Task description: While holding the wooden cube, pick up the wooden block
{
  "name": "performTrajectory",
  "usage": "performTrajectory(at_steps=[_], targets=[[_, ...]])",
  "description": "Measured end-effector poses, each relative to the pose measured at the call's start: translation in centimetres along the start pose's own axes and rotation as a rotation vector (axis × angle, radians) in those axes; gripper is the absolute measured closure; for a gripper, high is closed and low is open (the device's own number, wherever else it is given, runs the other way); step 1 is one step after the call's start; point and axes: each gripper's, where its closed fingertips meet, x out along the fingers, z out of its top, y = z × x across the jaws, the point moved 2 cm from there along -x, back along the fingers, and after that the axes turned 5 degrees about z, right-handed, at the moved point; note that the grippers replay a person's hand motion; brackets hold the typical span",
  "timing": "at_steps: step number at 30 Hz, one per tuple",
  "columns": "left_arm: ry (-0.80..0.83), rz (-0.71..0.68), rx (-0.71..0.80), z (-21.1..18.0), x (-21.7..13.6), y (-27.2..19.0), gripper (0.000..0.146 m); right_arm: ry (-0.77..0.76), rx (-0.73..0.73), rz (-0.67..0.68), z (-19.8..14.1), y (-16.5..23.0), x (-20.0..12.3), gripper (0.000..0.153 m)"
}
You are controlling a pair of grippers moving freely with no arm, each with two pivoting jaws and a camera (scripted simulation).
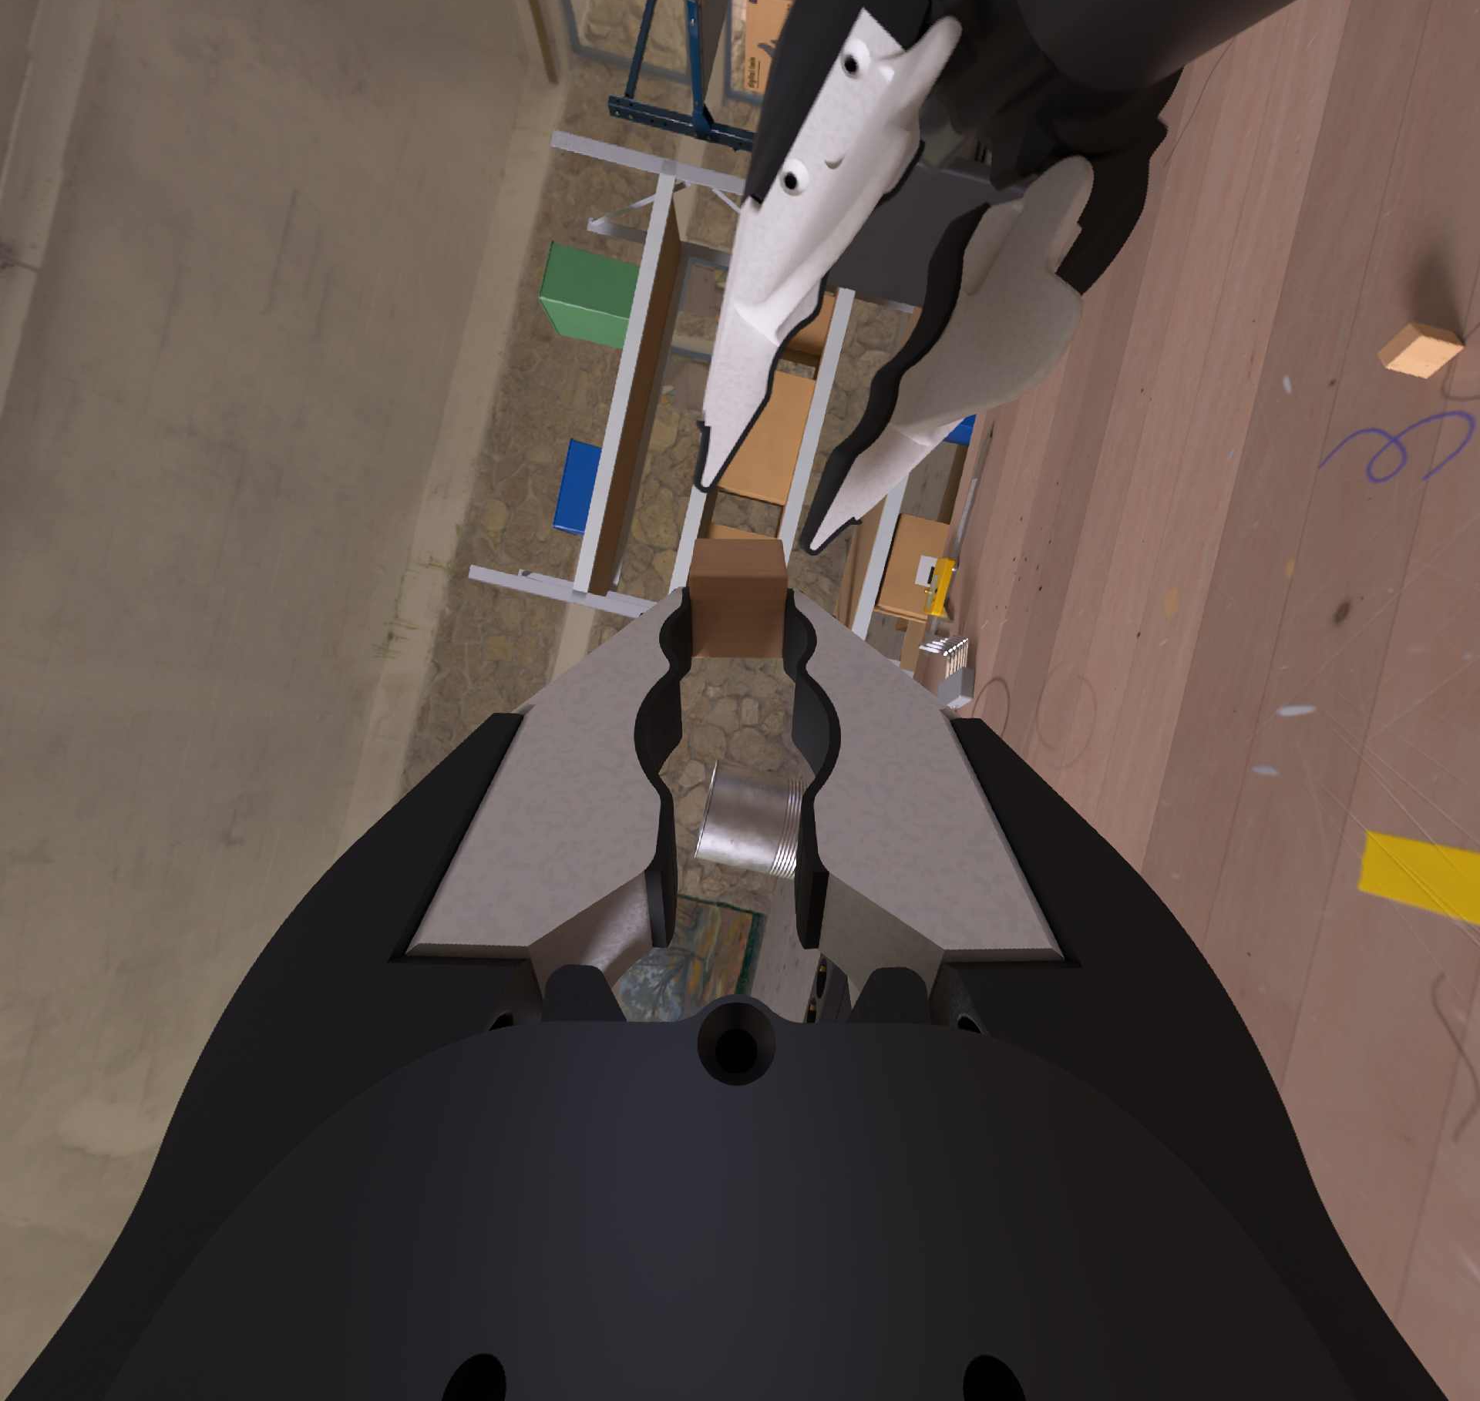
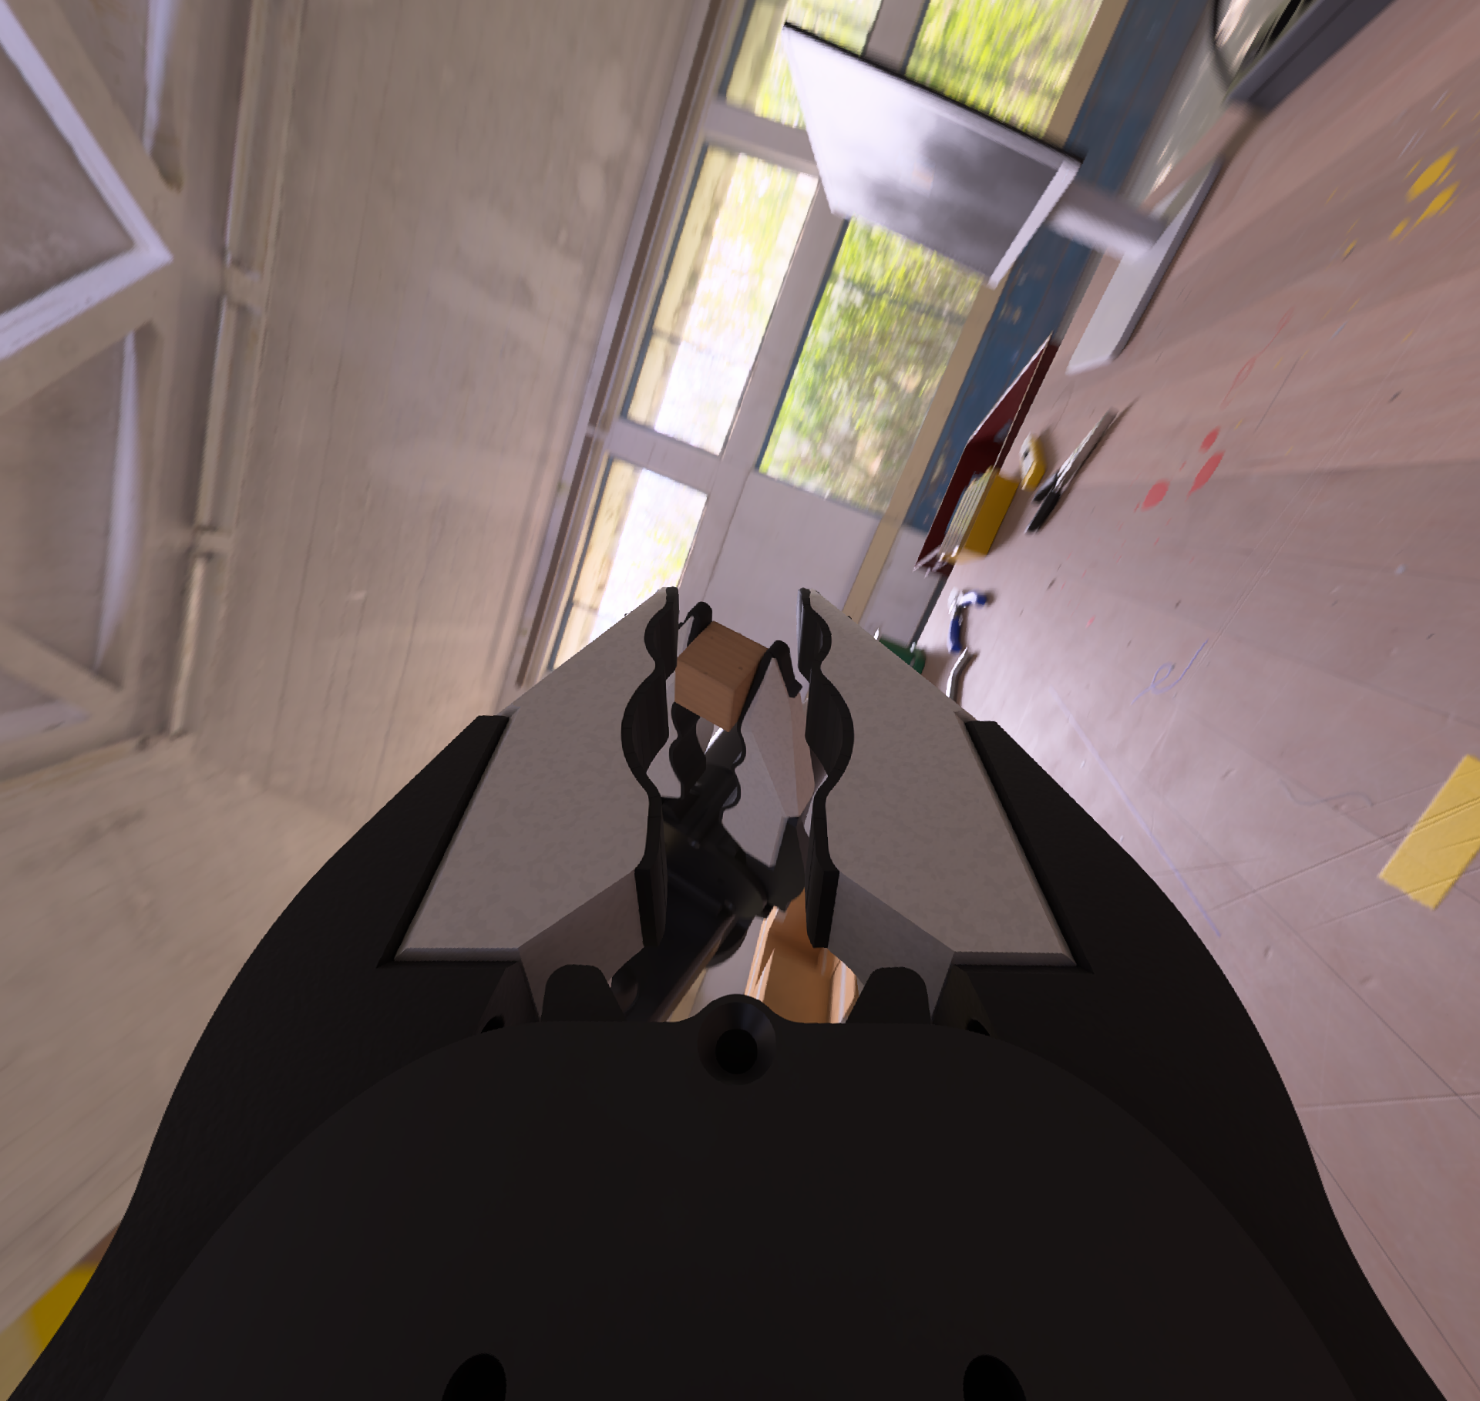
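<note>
My left gripper (image 1: pixel 735 598) is shut on the wooden cube (image 1: pixel 735 618), a brown cube pinched between its fingertips and held in the air. My right gripper (image 1: pixel 757 514) points at it from the opposite side, open and empty, with its tips just short of the cube. In the right wrist view, my right gripper (image 2: pixel 737 602) is open, and the left gripper (image 2: pixel 738 632) with the cube (image 2: pixel 713 682) shows between its fingers. The wooden block (image 1: pixel 1419 350), small and light, lies on the wooden table (image 1: pixel 1201 642) far to the right, apart from both grippers.
A metal can (image 1: pixel 749 826) shows behind my left fingers. Shelves with cardboard boxes, a green box (image 1: pixel 589 294) and a blue box (image 1: pixel 577 486) stand beyond. Yellow tape (image 1: pixel 1417 874) marks the table. A yellow box (image 2: pixel 989 514) and small tools lie at the table's far end.
</note>
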Motion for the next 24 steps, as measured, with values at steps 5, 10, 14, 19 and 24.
performTrajectory(at_steps=[5, 10, 14, 19, 24], targets=[[-0.017, -0.057, -0.041, 0.5, 2.0, -0.7, 0.125, -0.094, -0.062, -0.059, 1.4, 0.2, -1.4, 0.124], [0.009, -0.126, -0.288, -1.8, 4.6, -2.4, 0.125, -0.092, -0.186, -0.125, 3.4, -1.2, -3.2, 0.125], [0.045, -0.105, -0.468, -5.4, 7.2, -2.4, 0.125, -0.013, -0.609, -0.372, 4.0, -1.7, -5.0, 0.126], [-0.032, -0.113, -0.454, -5.8, 9.7, -4.3, 0.125, 0.163, -1.212, -0.743, 3.3, -4.8, -8.9, 0.115], [0.015, -0.116, -0.473, -5.6, 10.7, -8.3, 0.125, 0.219, -1.051, -1.101, 2.7, -10.9, -14.6, 0.123]])
